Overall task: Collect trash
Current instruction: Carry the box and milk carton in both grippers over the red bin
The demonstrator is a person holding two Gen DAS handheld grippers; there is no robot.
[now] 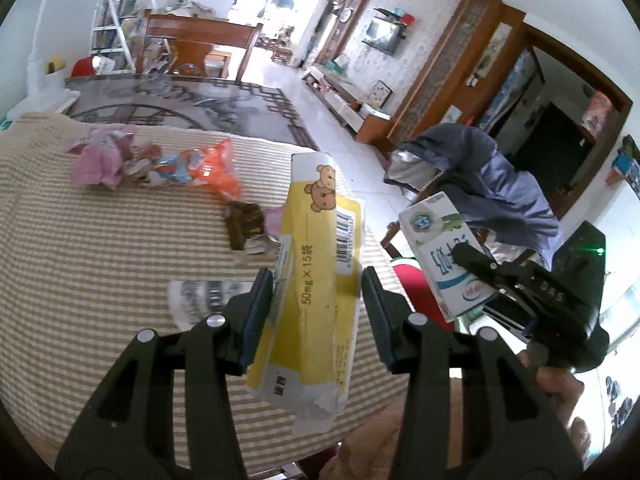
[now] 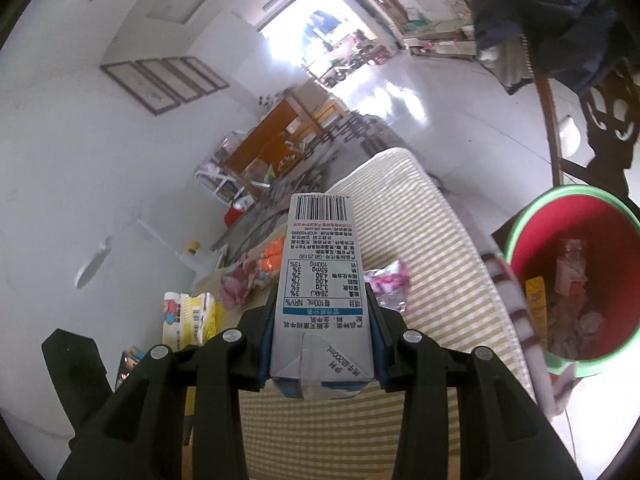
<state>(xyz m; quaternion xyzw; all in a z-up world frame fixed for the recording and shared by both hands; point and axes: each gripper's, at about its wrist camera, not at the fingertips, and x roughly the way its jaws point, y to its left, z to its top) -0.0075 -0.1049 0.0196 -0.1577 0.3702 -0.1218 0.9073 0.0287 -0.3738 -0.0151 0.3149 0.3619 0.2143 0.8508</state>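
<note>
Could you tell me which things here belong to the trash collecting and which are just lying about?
Part of the job:
- yellow bear box between the left gripper fingers
- milk carton held in the right gripper
- red bin with trash inside
- pink wrapper, orange wrapper, brown wrapper on the striped cloth

Just lying about:
- blue jacket on a chair
- wooden chair
- television

Bright daylight enters through a wide doorway [image 1: 276,4] and shines on the glossy white tiled floor [image 1: 320,116]. White walls [image 2: 80,128] carry four dark-framed pictures [image 2: 164,82]; a brown wooden chair [image 1: 192,46] stands behind the beige striped tablecloth [image 1: 100,240].
</note>
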